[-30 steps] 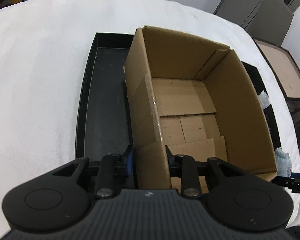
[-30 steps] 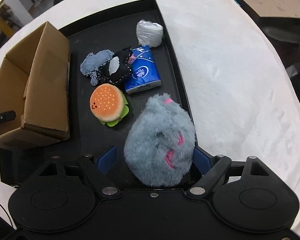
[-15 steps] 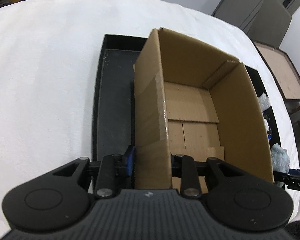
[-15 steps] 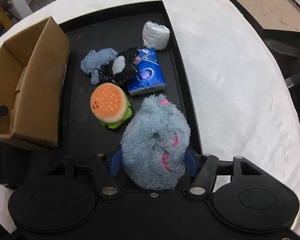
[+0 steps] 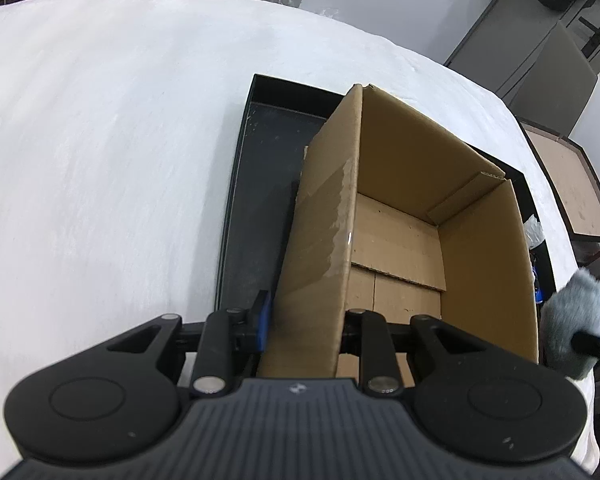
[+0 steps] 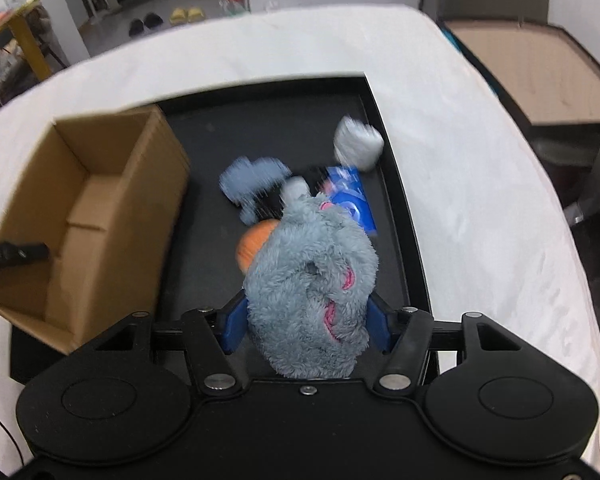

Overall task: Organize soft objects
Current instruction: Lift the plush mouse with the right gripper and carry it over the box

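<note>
Left tool [image 5: 302,330] pinching cardboard box [image 5: 404,240] wall, steadying it for loading. Right tool [image 6: 306,322] closing on grey plush toy [image 6: 312,280], carrying it right of box.

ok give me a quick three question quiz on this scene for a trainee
1. True or false: the cardboard box already has a toy inside.
2. Which gripper holds the grey plush?
A. left gripper
B. right gripper
C. neither
3. Fill in: the left gripper is clamped on the box's ____.

Key
1. False. Only bare cardboard shows inside.
2. B. The right gripper has its blue pads against the plush on both sides, jaws closing.
3. Wall. One finger sits outside the near-left wall and the other inside, while the burger toy and tissue pack lie in the black tray.
</note>
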Motion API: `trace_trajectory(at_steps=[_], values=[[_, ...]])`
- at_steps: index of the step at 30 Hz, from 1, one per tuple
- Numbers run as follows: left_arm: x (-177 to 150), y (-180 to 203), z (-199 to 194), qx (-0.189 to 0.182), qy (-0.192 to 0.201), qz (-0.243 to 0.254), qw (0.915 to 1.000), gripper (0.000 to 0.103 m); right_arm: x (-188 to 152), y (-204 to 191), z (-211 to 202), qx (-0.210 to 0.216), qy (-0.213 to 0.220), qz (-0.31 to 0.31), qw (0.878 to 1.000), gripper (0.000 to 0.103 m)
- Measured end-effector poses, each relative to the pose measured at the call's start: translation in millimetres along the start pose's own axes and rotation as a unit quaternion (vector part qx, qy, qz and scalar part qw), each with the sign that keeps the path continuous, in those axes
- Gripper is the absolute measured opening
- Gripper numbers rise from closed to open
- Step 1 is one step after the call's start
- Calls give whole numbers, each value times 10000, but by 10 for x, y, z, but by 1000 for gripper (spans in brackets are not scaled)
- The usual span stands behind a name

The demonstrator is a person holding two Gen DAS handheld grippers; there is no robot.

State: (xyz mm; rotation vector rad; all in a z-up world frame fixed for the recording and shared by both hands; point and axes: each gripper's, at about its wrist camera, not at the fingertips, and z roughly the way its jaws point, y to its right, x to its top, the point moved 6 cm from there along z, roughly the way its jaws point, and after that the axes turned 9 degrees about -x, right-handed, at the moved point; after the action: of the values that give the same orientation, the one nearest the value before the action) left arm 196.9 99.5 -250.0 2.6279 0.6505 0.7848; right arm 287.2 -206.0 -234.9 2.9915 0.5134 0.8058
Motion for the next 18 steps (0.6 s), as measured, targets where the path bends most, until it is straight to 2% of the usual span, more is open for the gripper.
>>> trace_trajectory(at_steps=[7, 18], values=[[-88, -80, -67, -23, 35, -96, 9999, 24, 246, -308, -245, 291, 414, -230, 9985, 58], [-10, -178, -68, 22, 233, -711, 9972, 25, 502, -898, -376, 749, 740, -729, 9918, 58]])
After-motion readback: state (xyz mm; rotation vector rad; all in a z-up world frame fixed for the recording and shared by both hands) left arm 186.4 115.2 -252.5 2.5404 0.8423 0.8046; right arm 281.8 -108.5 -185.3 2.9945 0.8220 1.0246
